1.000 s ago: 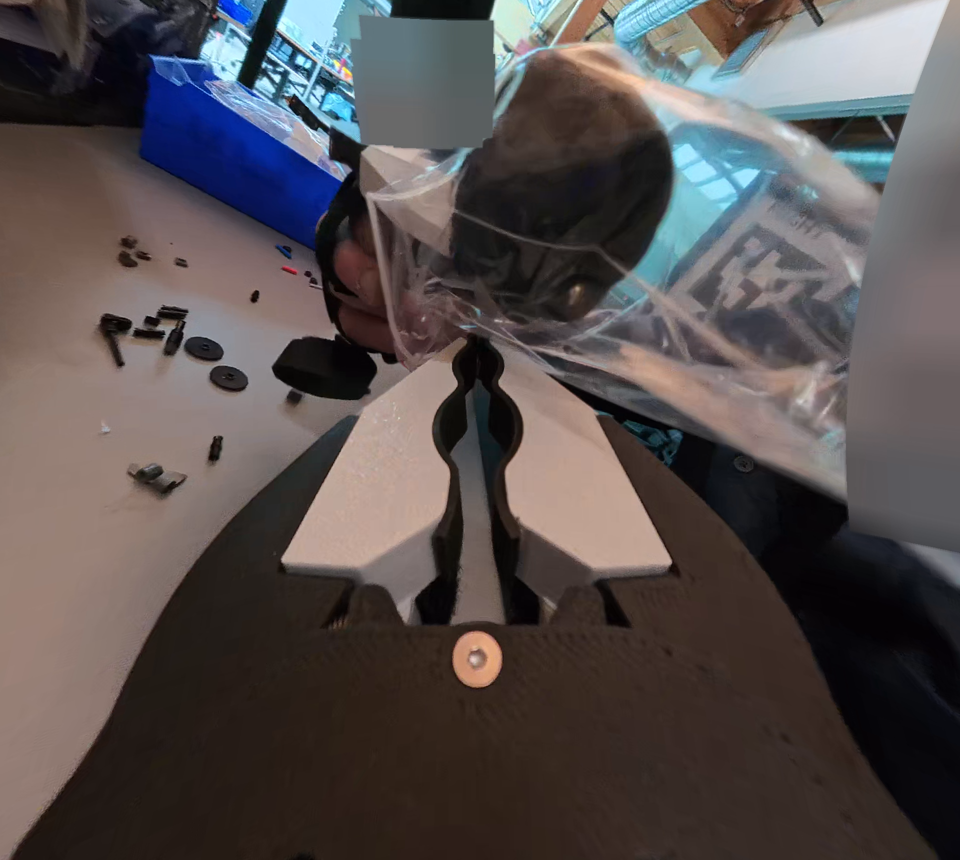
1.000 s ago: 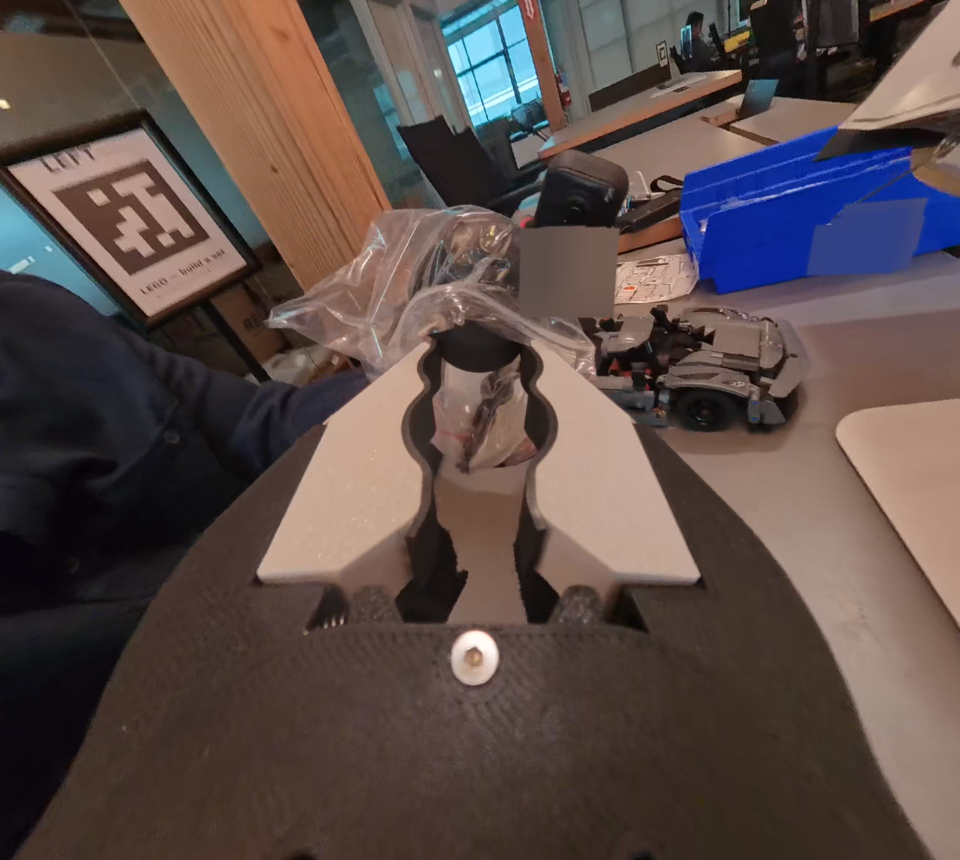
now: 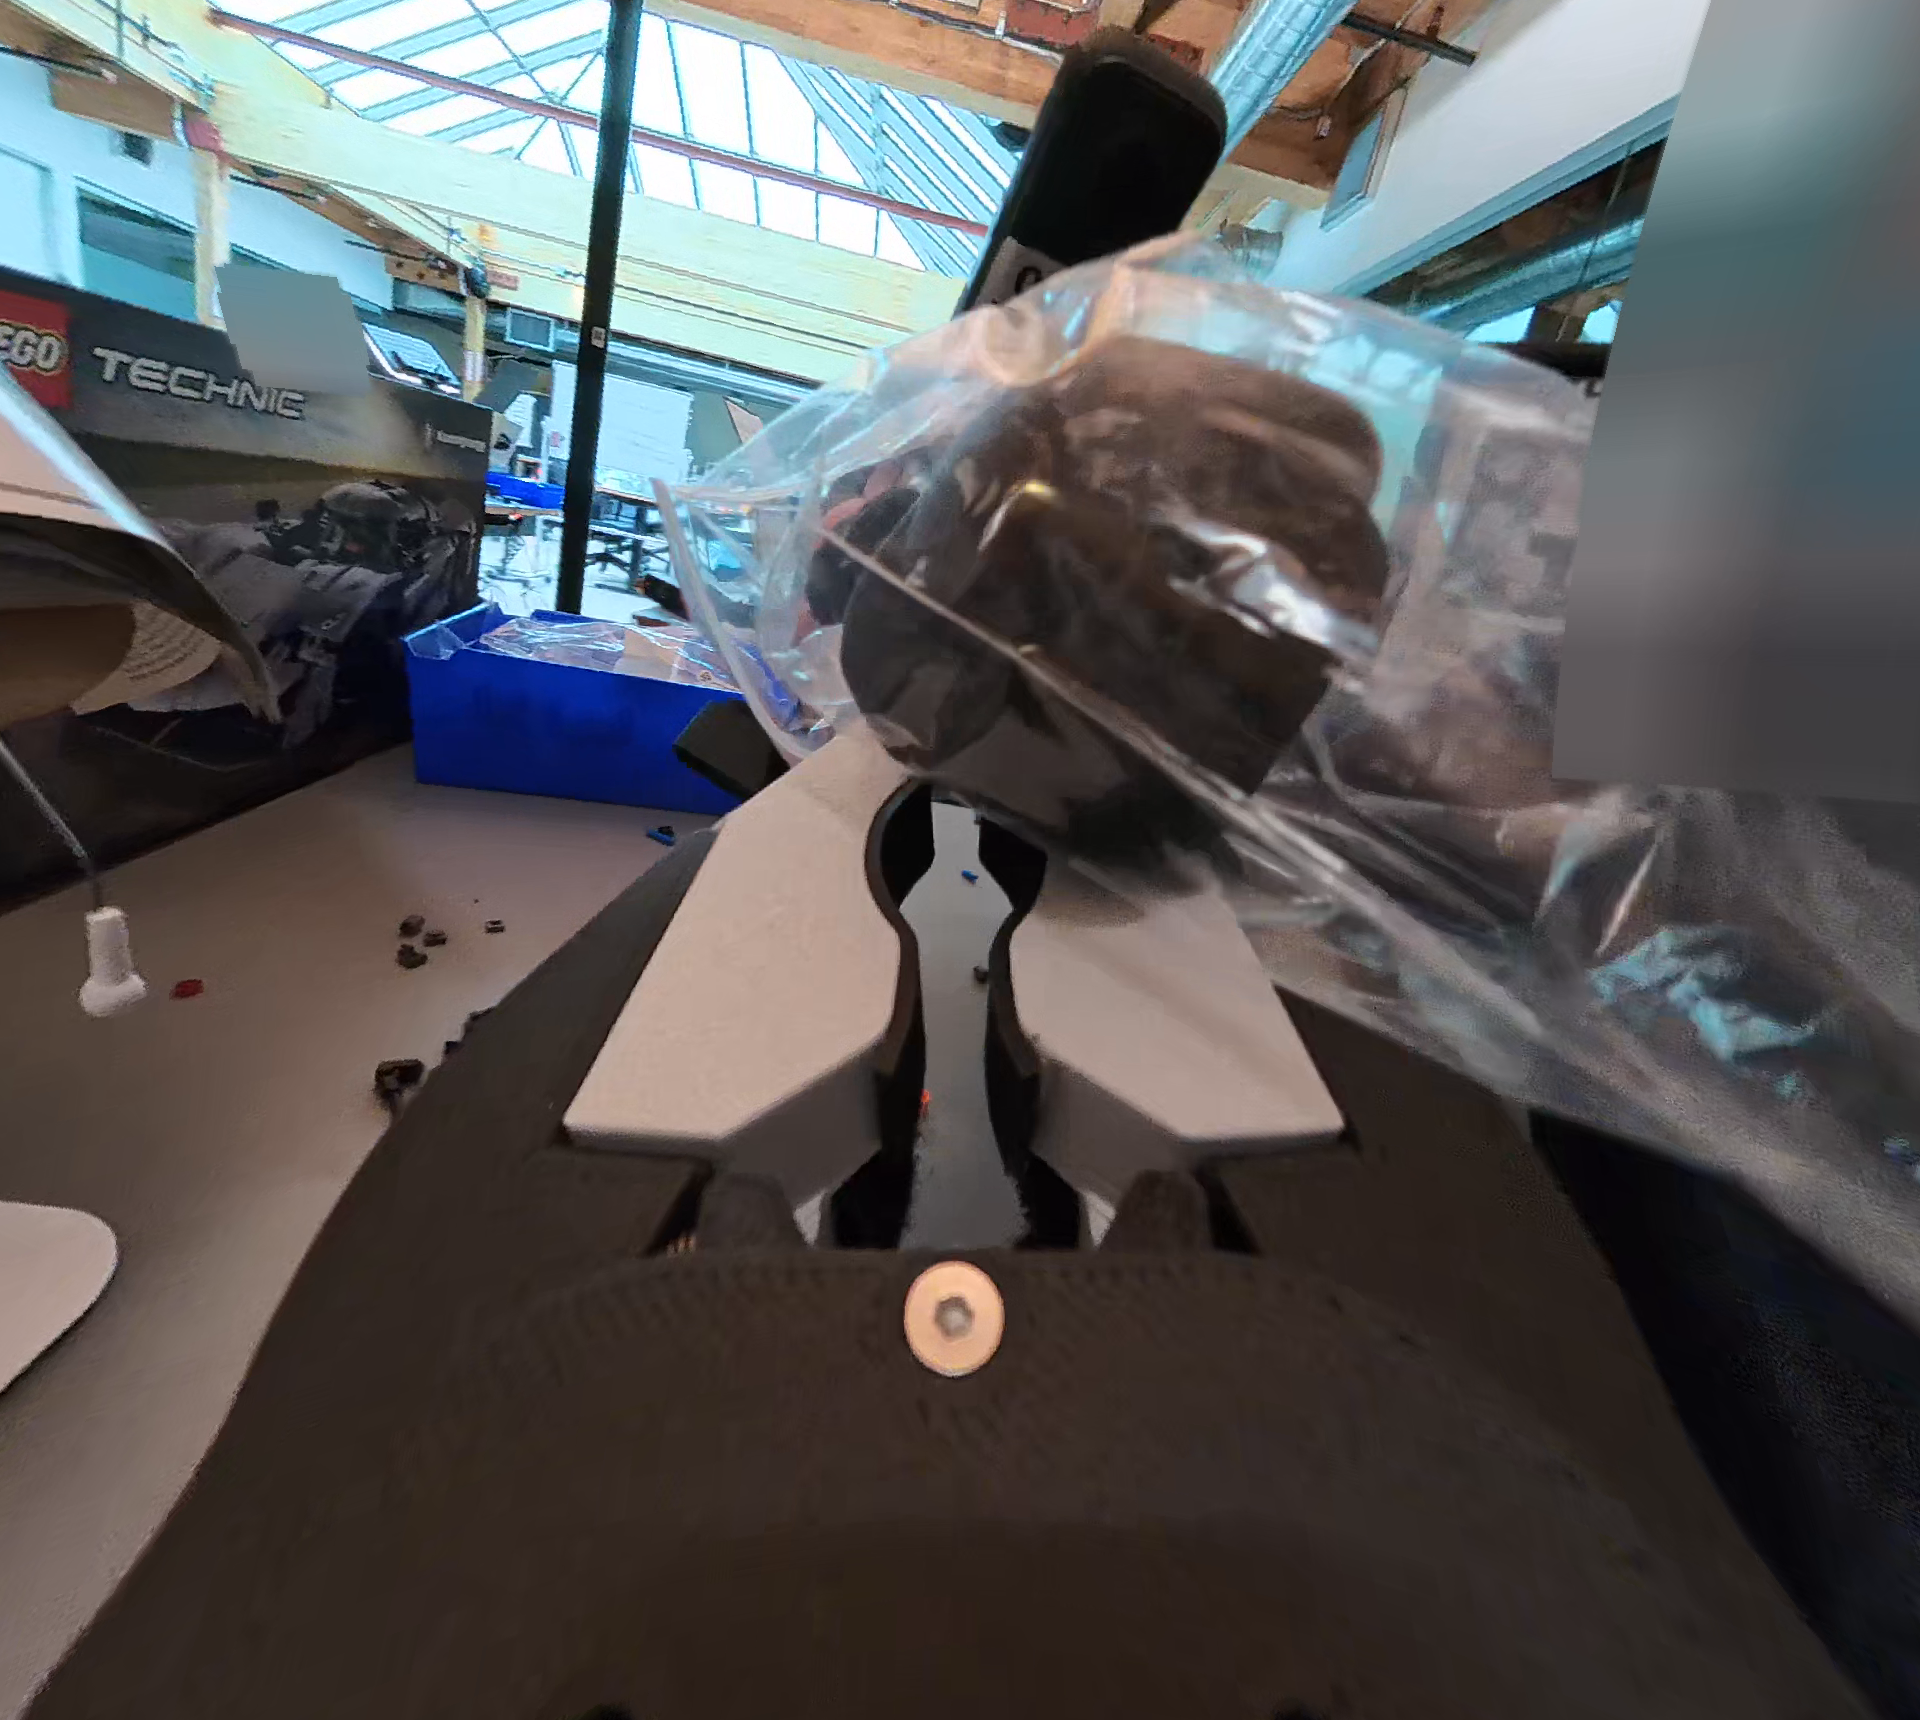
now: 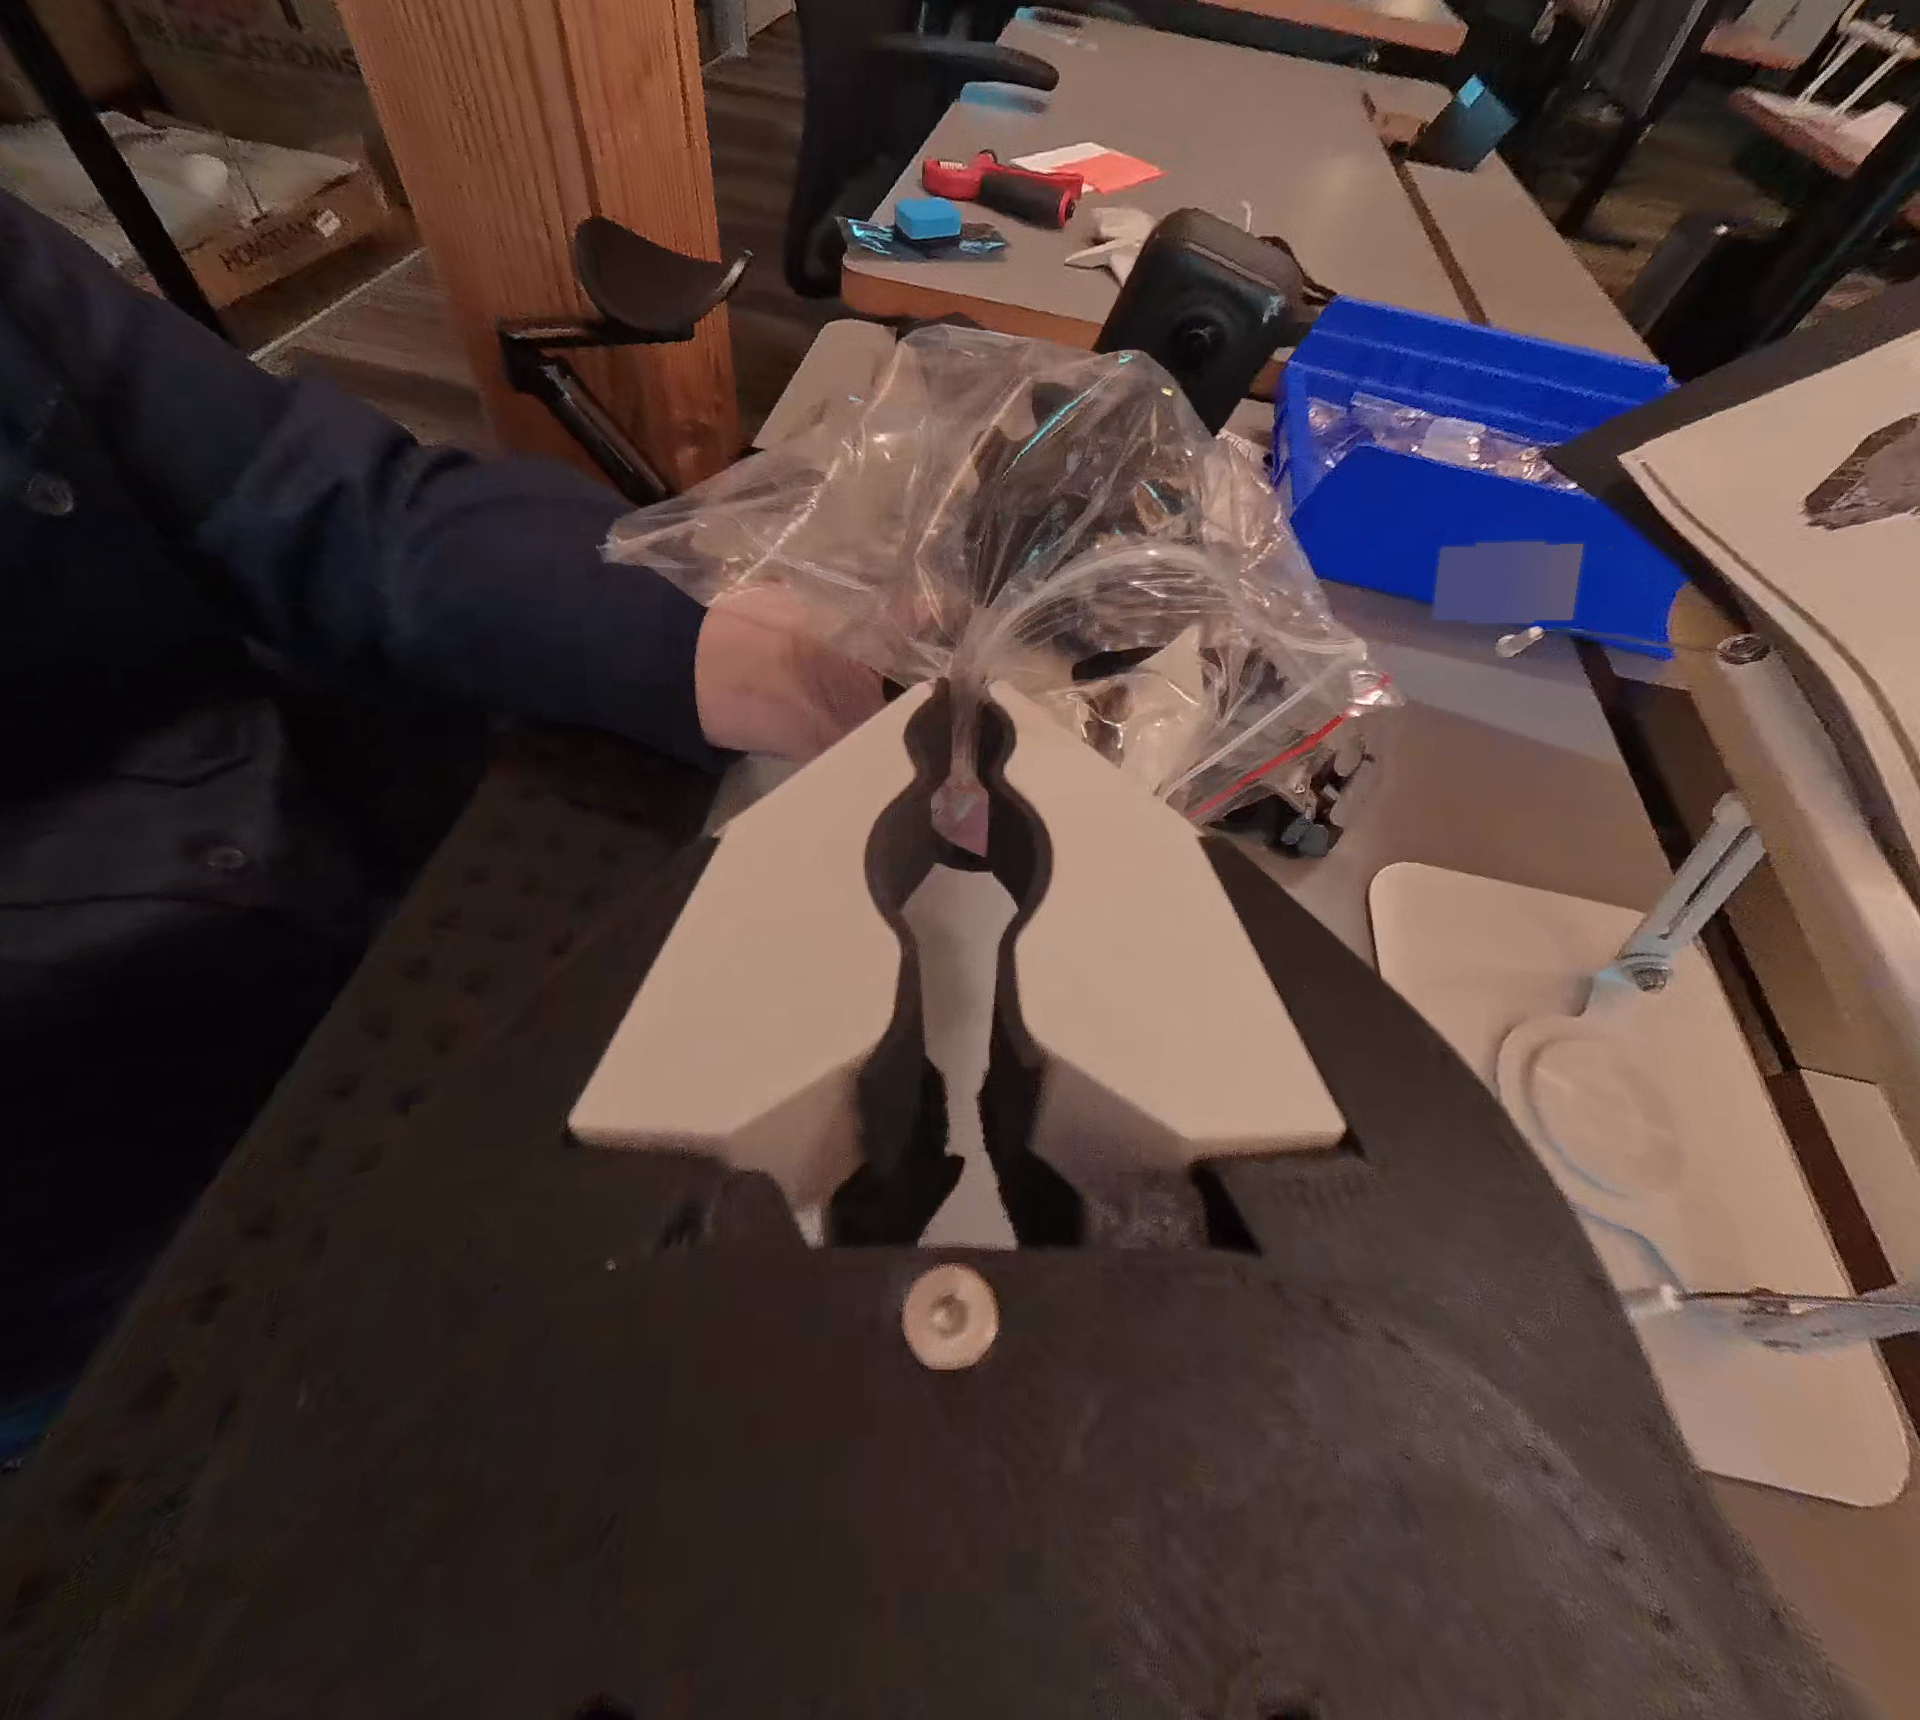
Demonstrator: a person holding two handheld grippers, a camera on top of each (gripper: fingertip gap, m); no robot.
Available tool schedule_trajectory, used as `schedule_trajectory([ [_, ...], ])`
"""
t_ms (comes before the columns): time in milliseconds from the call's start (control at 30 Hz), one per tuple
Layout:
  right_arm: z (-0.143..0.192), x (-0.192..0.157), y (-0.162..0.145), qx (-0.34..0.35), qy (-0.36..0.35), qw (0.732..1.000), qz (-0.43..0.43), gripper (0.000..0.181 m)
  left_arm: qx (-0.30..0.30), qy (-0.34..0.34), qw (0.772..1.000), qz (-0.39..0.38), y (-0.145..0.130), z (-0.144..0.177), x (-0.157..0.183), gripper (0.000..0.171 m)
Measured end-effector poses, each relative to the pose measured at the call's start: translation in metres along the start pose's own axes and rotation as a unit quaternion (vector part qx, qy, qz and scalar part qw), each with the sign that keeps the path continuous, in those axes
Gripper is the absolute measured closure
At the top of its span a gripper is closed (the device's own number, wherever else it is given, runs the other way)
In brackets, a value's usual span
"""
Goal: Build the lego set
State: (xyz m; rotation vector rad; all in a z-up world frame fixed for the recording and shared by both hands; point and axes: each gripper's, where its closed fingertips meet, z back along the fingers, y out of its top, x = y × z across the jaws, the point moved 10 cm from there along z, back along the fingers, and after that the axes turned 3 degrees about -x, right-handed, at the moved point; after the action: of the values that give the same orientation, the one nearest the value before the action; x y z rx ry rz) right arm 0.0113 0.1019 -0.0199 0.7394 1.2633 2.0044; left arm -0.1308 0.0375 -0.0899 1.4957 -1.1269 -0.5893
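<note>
A clear plastic bag [image 4: 997, 517] with dark Lego pieces is held up above the grey table [image 4: 1475, 797]. My right gripper [image 4: 961, 699] is shut on a gathered fold of the bag. In the left wrist view the bag [image 3: 1195, 548] drapes over the right gripper's dark body and lies against my left gripper [image 3: 954, 803]. The left jaws stand a little apart, and I see the table through the gap. A hand [image 4: 774, 694] holds the left gripper under the bag. A grey Lego car [image 4: 1304, 823] is mostly hidden behind the bag.
A blue bin [image 4: 1455, 507] with more bags stands behind, also in the left wrist view [image 3: 561, 720]. A Lego box [image 3: 260, 475] stands at the left. Loose dark pieces [image 3: 416, 938] lie on the table. A white lamp base [image 4: 1662, 1203] and an open booklet [image 4: 1808, 548] sit at the right. Both grippers' tips are roughly 30 cm from the grey Lego car [image 4: 1304, 823].
My right gripper has closed on the bag's plastic. My left gripper, shut on the bag before, now has its jaws slightly parted and has tilted upward. Both views have swung.
</note>
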Motion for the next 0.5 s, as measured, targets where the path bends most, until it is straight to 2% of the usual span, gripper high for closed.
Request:
schedule_trajectory([
  [167,0.007,-0.008,0.025,-0.060,-0.012,0.996,0.066,0.181,0.005,0.002,0.999,-0.046,0.010,-0.001,0.010,0.171],
  [333,0.008,-0.028,0.057,-0.141,-0.030,0.971,0.190,0.181,0.021,-0.022,0.995,-0.098,0.028,-0.001,0.023,0.171],
  [500,0.021,-0.046,0.095,-0.184,-0.055,0.945,0.264,0.181,0.037,-0.041,0.989,-0.134,0.047,0.010,0.035,0.158],
])
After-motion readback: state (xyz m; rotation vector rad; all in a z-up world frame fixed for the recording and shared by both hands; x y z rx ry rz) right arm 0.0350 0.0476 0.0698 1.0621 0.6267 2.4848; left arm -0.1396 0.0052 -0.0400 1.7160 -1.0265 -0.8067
